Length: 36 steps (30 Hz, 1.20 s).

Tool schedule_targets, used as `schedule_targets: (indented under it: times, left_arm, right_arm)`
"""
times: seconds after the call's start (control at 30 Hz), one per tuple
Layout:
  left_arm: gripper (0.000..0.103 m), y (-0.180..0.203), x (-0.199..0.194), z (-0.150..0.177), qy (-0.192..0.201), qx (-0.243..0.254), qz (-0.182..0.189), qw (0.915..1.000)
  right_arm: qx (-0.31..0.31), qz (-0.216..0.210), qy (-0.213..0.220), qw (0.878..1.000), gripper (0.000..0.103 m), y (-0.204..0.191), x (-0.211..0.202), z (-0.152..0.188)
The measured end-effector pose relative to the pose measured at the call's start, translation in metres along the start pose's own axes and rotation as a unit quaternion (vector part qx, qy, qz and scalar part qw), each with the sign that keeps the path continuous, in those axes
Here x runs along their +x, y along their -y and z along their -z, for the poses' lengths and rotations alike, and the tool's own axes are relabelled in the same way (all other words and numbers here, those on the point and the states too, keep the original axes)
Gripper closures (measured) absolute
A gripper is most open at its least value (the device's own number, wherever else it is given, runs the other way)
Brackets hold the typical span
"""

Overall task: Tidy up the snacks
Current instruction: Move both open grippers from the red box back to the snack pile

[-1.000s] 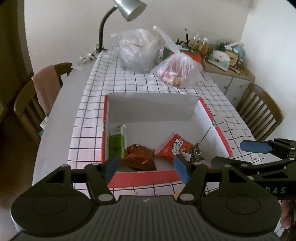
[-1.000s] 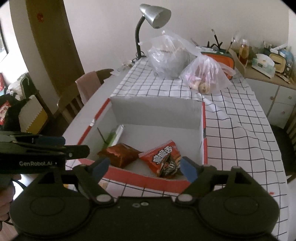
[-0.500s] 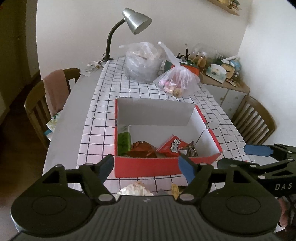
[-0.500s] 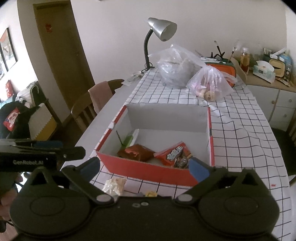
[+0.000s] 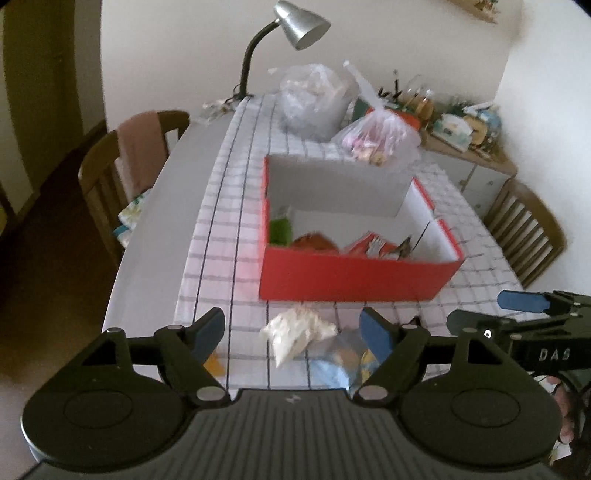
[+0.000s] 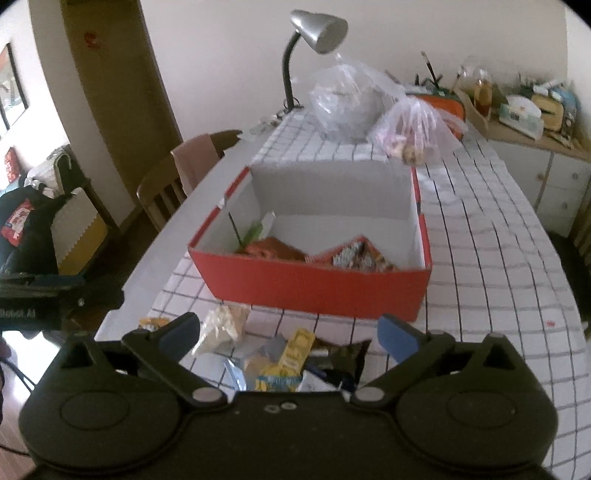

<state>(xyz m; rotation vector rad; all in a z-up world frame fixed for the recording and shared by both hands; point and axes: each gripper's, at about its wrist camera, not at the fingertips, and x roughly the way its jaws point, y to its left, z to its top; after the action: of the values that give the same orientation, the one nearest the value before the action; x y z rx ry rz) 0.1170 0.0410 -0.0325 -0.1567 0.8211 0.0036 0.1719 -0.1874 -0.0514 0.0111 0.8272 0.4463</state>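
Observation:
A red cardboard box [image 5: 354, 280] [image 6: 317, 288] with white inner walls stands on the checked tablecloth. Inside it are a green carton [image 5: 280, 230], a brown-orange packet [image 5: 312, 240] and a red packet [image 5: 369, 243]. Loose snacks lie in front of the box: a white packet [image 5: 295, 332] [image 6: 221, 326] and a pile of blue and yellow packets [image 6: 280, 358]. My left gripper [image 5: 291, 326] hovers above the white packet, its jaws opening, holding nothing. My right gripper [image 6: 290, 330] stands open and empty above the pile. Each gripper also shows at the edge of the other's view.
At the table's far end stand a grey desk lamp [image 5: 299, 22] and two filled plastic bags [image 5: 314, 99] [image 5: 376, 136]. Wooden chairs stand at the left [image 5: 110, 166] and right [image 5: 524, 229]. A cluttered sideboard [image 6: 524, 110] lines the right wall.
Both grippers have drawn back from over the box toward the near table edge, so the loose snacks in front of it came into view. Both pairs of jaws stand wider than before.

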Motion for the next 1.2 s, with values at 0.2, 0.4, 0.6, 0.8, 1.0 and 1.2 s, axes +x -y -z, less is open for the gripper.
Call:
schedule_targets:
  times: [0.2, 0.4, 0.6, 0.8, 1.0, 1.2]
  left_arm:
    - [0.023, -0.004, 0.012, 0.026, -0.037, -0.017, -0.008, 0.9991]
    - [0.023, -0.018, 0.028, 0.046, -0.079, -0.063, -0.026, 0.9946]
    - [0.023, -0.027, 0.043, 0.063, -0.115, -0.094, -0.038, 0.9882]
    - [0.023, -0.029, 0.056, 0.075, -0.138, -0.11, -0.048, 0.9832]
    - [0.024, -0.033, 0.065, 0.084, -0.156, -0.129, -0.052, 0.978]
    - [0.026, -0.032, 0.069, 0.086, -0.162, -0.133, -0.05, 0.9765]
  right_arm:
    - [0.022, 0.012, -0.037, 0.999, 0.002, 0.008, 0.02, 0.021]
    - [0.035, 0.036, -0.08, 0.996, 0.006, 0.018, 0.046, 0.038]
    - [0.065, 0.049, -0.112, 0.99, 0.013, 0.031, 0.072, 0.05]
    - [0.077, 0.048, -0.134, 0.987, 0.021, 0.035, 0.09, 0.054]
    - [0.089, 0.051, -0.147, 0.984, 0.026, 0.035, 0.103, 0.056]
    - [0.085, 0.056, -0.151, 0.983, 0.031, 0.032, 0.114, 0.056]
